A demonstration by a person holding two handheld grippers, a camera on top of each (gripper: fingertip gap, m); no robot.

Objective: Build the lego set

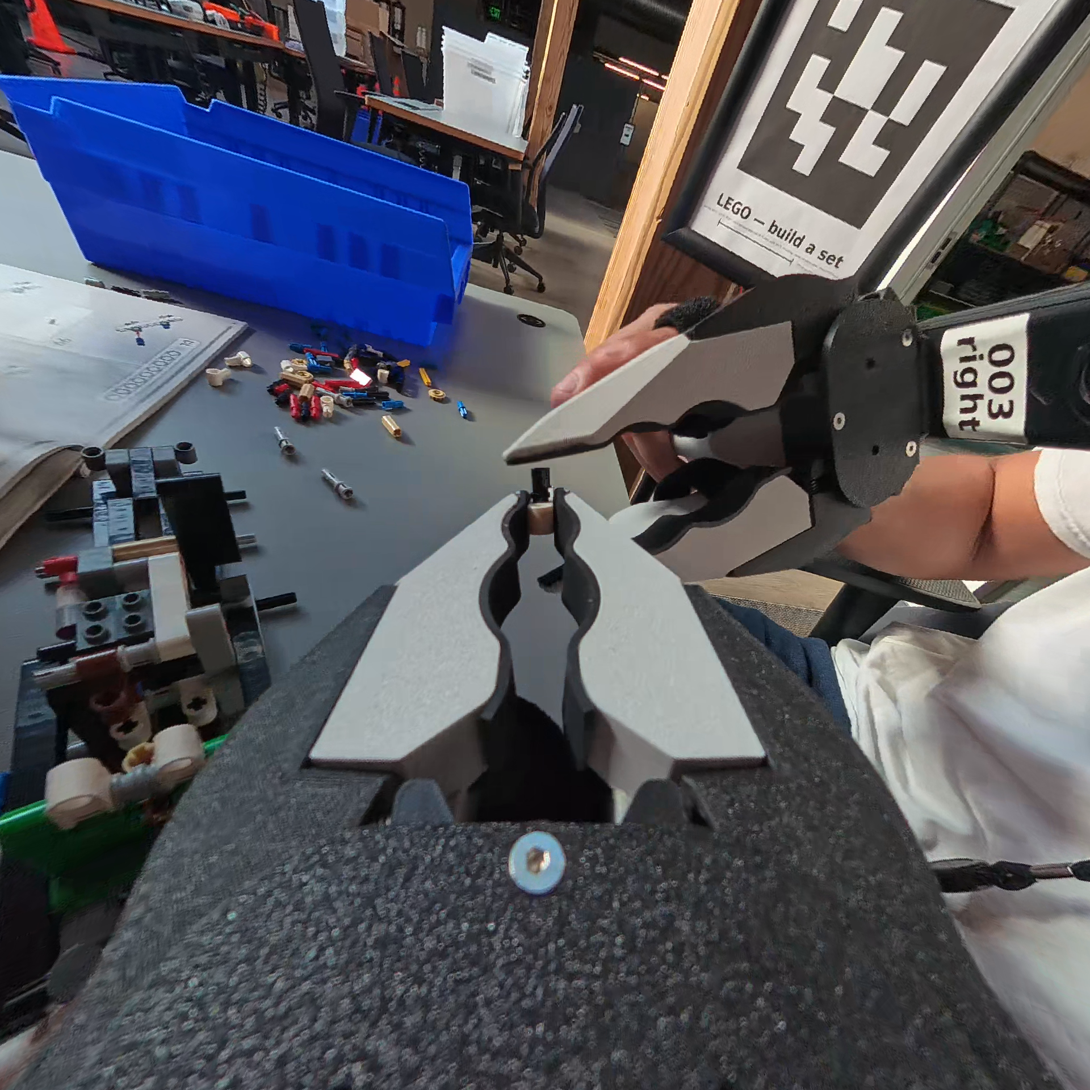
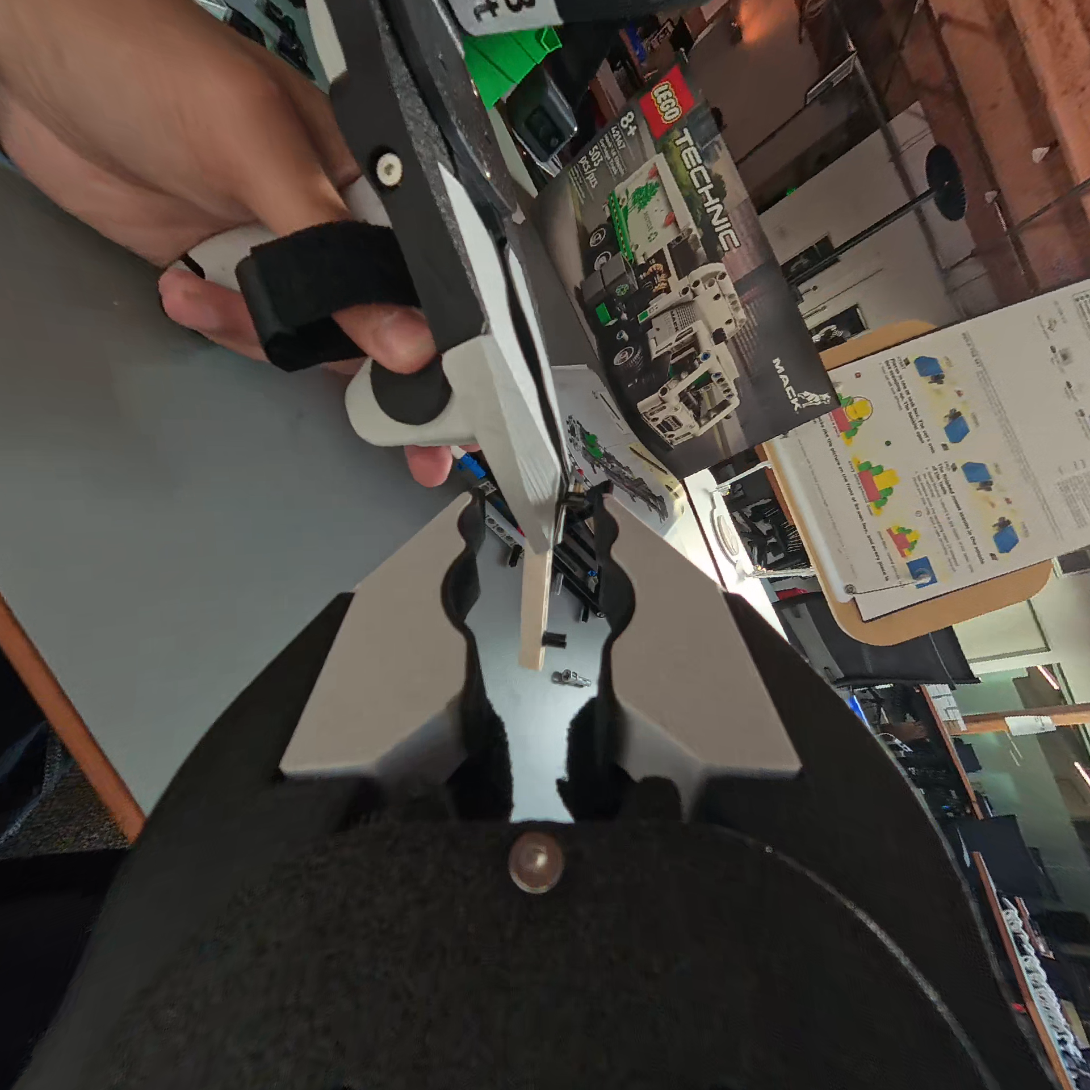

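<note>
- Two tools meet above the grey counter (image 1: 413, 472): the left tool (image 1: 538, 512) is pinching a small tan lego piece (image 1: 539, 519) with a black pin (image 1: 540, 479) sticking out past its tips
- Right tool (image 1: 566, 489) hangs spread open, its upper finger just above the pin, touching nothing
- Left of them stands a part-built black and grey lego model (image 1: 147, 601)
- Farther off lie loose coloured lego parts (image 1: 336, 377), an open instruction booklet (image 1: 88, 365), then a blue bin (image 1: 248, 212)
</note>
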